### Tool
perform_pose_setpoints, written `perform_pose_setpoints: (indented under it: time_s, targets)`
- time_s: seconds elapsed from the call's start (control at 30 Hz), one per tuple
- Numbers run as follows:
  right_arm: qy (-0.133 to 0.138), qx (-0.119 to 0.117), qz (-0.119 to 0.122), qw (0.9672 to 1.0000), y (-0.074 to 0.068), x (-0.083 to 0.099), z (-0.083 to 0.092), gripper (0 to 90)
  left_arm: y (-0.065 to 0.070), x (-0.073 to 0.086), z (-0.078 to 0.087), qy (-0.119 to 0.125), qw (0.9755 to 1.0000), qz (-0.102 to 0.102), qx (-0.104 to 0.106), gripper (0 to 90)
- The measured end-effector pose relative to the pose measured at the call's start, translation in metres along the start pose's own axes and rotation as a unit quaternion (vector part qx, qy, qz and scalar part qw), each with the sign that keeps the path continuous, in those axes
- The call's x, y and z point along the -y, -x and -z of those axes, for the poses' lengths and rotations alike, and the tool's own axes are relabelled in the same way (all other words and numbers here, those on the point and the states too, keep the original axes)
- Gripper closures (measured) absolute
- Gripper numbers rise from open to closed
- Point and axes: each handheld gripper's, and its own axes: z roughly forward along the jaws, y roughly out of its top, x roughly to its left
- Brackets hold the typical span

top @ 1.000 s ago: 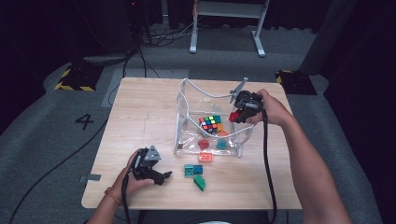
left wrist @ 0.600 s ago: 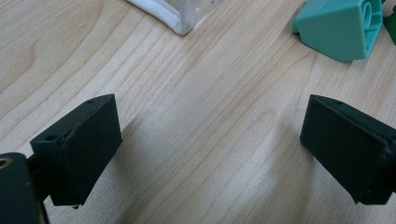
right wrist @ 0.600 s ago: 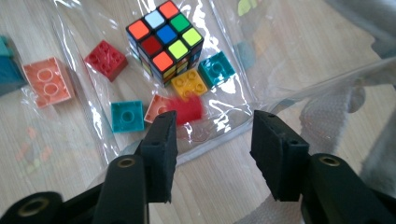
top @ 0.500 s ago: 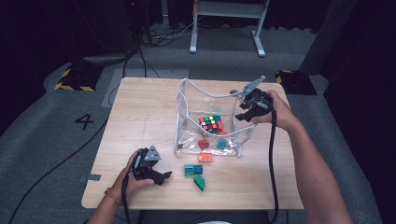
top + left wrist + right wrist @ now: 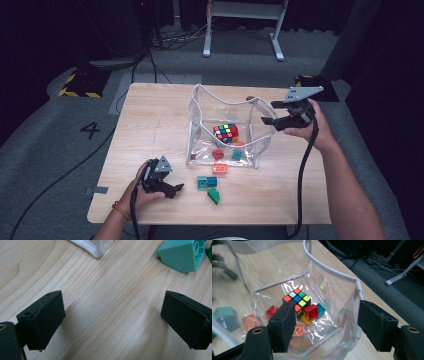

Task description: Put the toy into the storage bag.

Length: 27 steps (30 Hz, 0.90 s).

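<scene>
A clear plastic bag (image 5: pixel 197 117) with a white rim stands open at the table's middle. Inside lie a Rubik's cube (image 5: pixel 225 132), a red brick (image 5: pixel 311 312) against it, and several more small bricks. My right gripper (image 5: pixel 270 112) hovers just off the bag's right rim. Its jaws have just been opening and stand apart with nothing between them (image 5: pixel 327 325). Near the front left my left gripper (image 5: pixel 172 189) rests low over the wood, open and empty (image 5: pixel 112 320). A teal brick (image 5: pixel 182 255) lies just beyond it.
Outside the bag's front lie an orange brick (image 5: pixel 220 168), two teal bricks (image 5: pixel 206 182) and a green brick (image 5: pixel 213 195). The bag's corner (image 5: pixel 97 250) is close ahead of the left jaws. Bare wood (image 5: pixel 150 115) spreads left of the bag.
My right gripper drew back to the right and up from over the bag while its jaws opened. The red brick it carried now lies in the bag. The left gripper stayed put.
</scene>
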Motion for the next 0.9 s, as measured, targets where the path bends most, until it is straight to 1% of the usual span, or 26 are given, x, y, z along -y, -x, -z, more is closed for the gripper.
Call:
perform_pose_setpoints:
  time_s: [0.07,0.1,0.13,0.2,0.27,0.3,0.37,0.47,0.5,0.53,0.6,0.63,0.7,0.73,0.83,0.87,0.9]
  targets:
    - [0.013,0.009,0.001,0.9999,-0.002,0.003,0.009,31.3,0.0,0.0,0.0,0.0,1.0,0.0,0.0,5.4]
    - [0.018,0.01,-0.007,0.9998,-0.003,0.005,0.013,31.0,0.0,0.0,0.0,0.0,1.0,0.0,0.0,5.4]
    - [0.021,0.011,-0.01,0.9997,-0.004,0.007,0.017,30.7,0.0,0.0,0.0,0.0,1.0,0.0,0.0,5.4]
    - [0.037,0.02,-0.012,0.999,-0.006,0.012,0.028,30.7,0.0,0.0,0.0,0.0,1.0,0.0,0.0,5.4]
    - [0.041,0.029,-0.012,0.9987,-0.009,0.016,0.034,30.7,0.0,0.0,0.0,0.0,1.0,0.0,0.0,5.4]
    - [0.053,0.035,-0.01,0.9979,-0.011,0.021,0.04,30.7,0.0,0.0,0.0,0.0,1.0,-0.001,-0.002,5.4]
    - [0.072,0.033,-0.018,0.9967,-0.013,0.03,0.048,30.7,0.0,0.0,0.0,0.0,1.0,-0.001,-0.002,5.4]
    - [0.081,0.037,-0.027,0.9957,-0.015,0.046,0.055,30.7,0.0,0.0,0.0,0.0,1.0,-0.001,-0.001,5.4]
    - [0.082,0.038,-0.031,0.9955,-0.016,0.053,0.056,30.7,0.0,0.0,0.0,0.0,1.0,0.0,0.0,5.4]
    - [0.078,0.038,-0.033,0.9957,-0.017,0.058,0.057,30.7,0.0,0.0,0.0,0.0,1.0,0.0,-0.001,5.4]
    - [0.078,0.04,-0.034,0.9955,-0.02,0.07,0.055,30.8,0.0,0.0,0.0,0.0,1.0,-0.001,-0.001,5.4]
    - [0.077,0.034,-0.04,0.9957,-0.021,0.076,0.054,30.7,0.0,0.0,0.0,0.0,1.0,0.0,-0.001,5.4]
    - [0.072,0.033,-0.044,0.9959,-0.024,0.087,0.05,31.0,0.0,0.0,0.0,0.0,1.0,-0.001,-0.002,5.4]
    - [0.07,0.029,-0.048,0.996,-0.026,0.094,0.048,31.0,0.0,0.0,0.0,0.0,1.0,0.0,0.0,5.4]
    - [0.062,0.023,-0.048,0.9966,-0.035,0.107,0.041,31.1,0.0,0.0,0.0,0.0,1.0,-0.001,-0.001,5.4]
    - [0.061,0.019,-0.046,0.9969,-0.037,0.109,0.039,31.2,0.0,0.0,0.0,0.0,1.0,-0.001,-0.002,5.4]
    - [0.06,0.009,-0.049,0.997,-0.042,0.113,0.035,31.2,0.0,0.0,0.0,0.0,1.0,0.0,0.0,5.4]
